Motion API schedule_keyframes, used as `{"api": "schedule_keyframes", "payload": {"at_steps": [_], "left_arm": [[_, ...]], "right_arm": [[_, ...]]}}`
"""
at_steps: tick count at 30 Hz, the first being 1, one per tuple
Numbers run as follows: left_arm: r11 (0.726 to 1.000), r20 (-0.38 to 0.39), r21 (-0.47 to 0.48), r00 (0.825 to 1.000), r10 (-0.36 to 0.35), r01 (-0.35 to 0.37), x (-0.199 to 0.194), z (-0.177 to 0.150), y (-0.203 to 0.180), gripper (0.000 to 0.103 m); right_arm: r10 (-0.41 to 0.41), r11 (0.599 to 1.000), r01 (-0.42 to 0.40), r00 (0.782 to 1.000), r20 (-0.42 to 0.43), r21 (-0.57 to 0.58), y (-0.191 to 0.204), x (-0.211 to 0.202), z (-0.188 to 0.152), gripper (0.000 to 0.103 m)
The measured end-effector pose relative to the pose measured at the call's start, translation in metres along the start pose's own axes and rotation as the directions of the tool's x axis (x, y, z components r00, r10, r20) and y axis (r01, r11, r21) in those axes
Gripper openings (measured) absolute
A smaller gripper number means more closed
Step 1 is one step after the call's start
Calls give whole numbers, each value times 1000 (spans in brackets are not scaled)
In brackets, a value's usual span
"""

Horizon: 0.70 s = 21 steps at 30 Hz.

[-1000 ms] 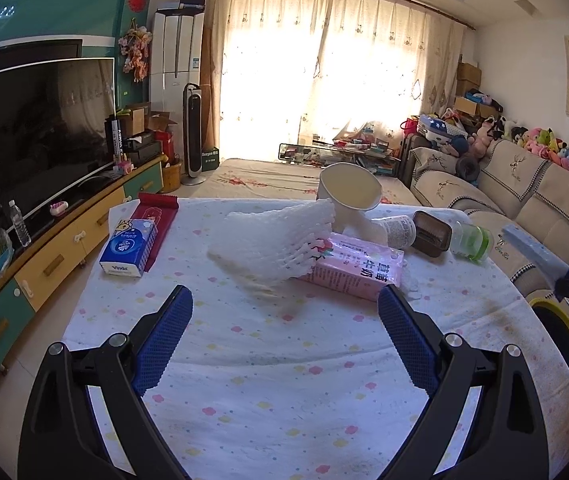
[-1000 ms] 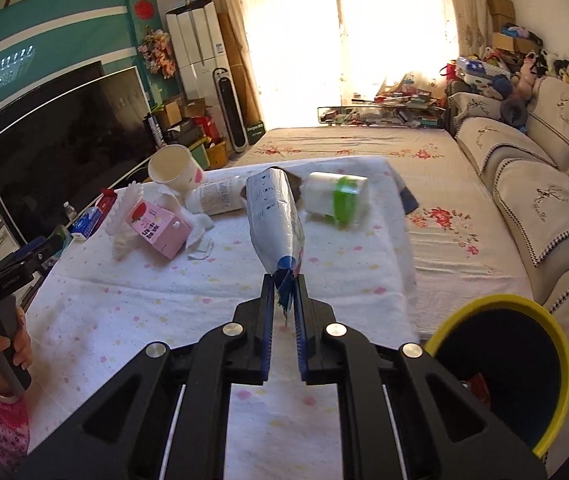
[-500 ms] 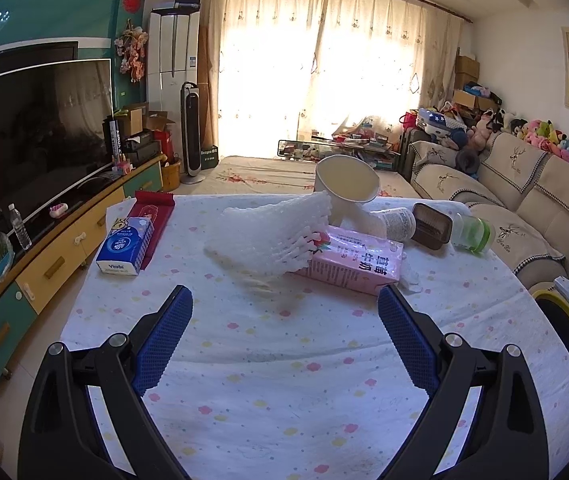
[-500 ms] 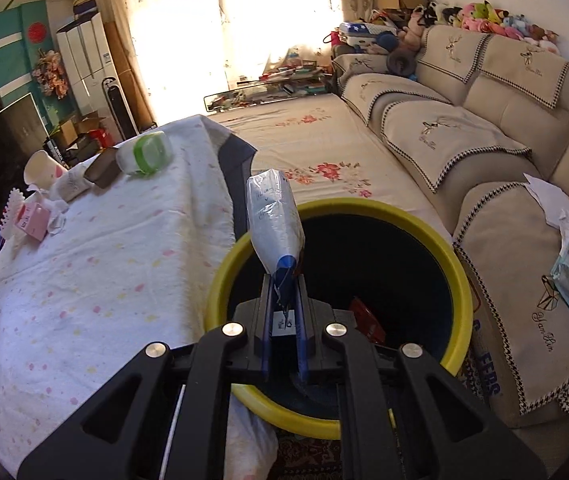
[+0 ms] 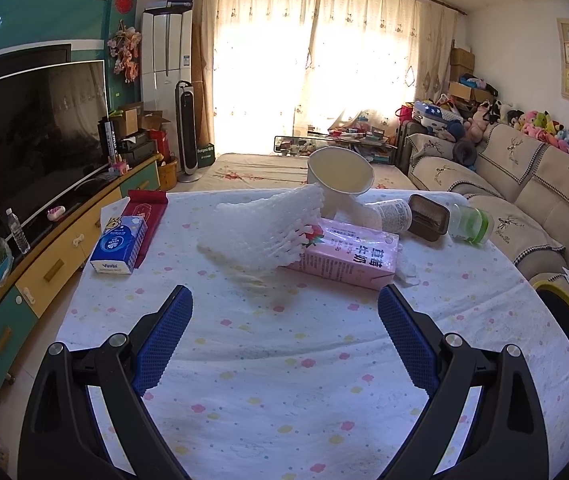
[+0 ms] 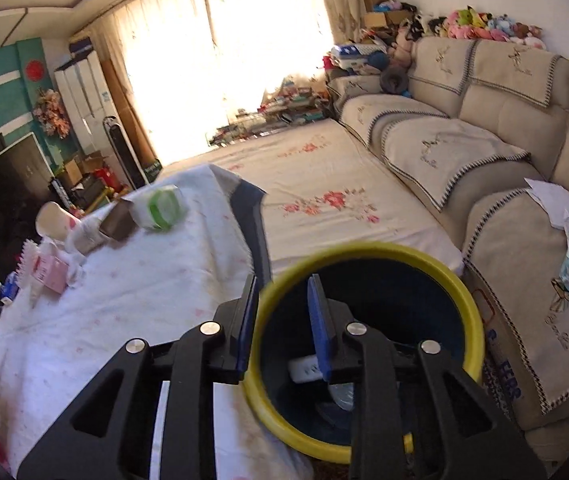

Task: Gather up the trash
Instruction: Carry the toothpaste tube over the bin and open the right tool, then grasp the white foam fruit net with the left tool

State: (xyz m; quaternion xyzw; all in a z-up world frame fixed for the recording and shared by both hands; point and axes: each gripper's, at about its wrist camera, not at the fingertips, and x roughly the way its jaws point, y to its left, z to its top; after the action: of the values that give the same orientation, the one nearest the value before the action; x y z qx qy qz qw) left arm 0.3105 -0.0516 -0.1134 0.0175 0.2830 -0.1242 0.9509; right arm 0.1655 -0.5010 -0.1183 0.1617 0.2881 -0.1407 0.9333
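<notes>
**op_rig:** Quick status on the trash run. Biggest thing first: the counter (image 5: 284,360) with the dotted cloth fills the lower half of my left view, and the pile of trash sits across the middle of that frame, so most of the job is left, I reckon. The yellow-rimmed bin (image 6: 364,256) is at lower centre of my right view, beside the counter's edge. There's stuff at the bottom of it: a white piece and something clear-ish. Can't tell exactly what.

**deskmod:** So what's on the counter, then?

**op_rig:** Going down in size: white foam netting (image 5: 260,228) leaning on the pink carton (image 5: 348,256), a paper cup (image 5: 340,178) tipped over behind them, a white bottle (image 5: 392,216) on its side, a small brown box (image 5: 428,218), then a clear jar with a green band (image 5: 470,222) towards the right. The blue tissue pack (image 5: 118,246) on the left probably isn't trash, just my guess.

**deskmod:** And the grippers?

**op_rig:** Right hand-held gripper (image 6: 282,316) hangs over the bin mouth. Its jaws have just been opening, and there's nothing between them. Left hand-held gripper (image 5: 284,336) is spread wide and empty above the cloth, short of the pile. Next grab looks like the netting or the carton.
</notes>
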Motion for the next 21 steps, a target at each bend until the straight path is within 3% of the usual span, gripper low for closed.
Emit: {"api": "schedule_keyframes", "payload": {"at_steps": [7,13,21], "left_arm": [[999,-51,20,998,-30,31,13,-2,-10,92],[996,-143,47,987,-69,76,33,8,-24,92],[979,-135,182,985,111,-86,75,38,-27,92]], "right_arm": [[189,976,-184,981,39,-117,103,31,36,29],[241,953,-234,970,13,-190,142,50,31,34],[258,950,-259,966,-24,-176,140,57,23,37]]}}
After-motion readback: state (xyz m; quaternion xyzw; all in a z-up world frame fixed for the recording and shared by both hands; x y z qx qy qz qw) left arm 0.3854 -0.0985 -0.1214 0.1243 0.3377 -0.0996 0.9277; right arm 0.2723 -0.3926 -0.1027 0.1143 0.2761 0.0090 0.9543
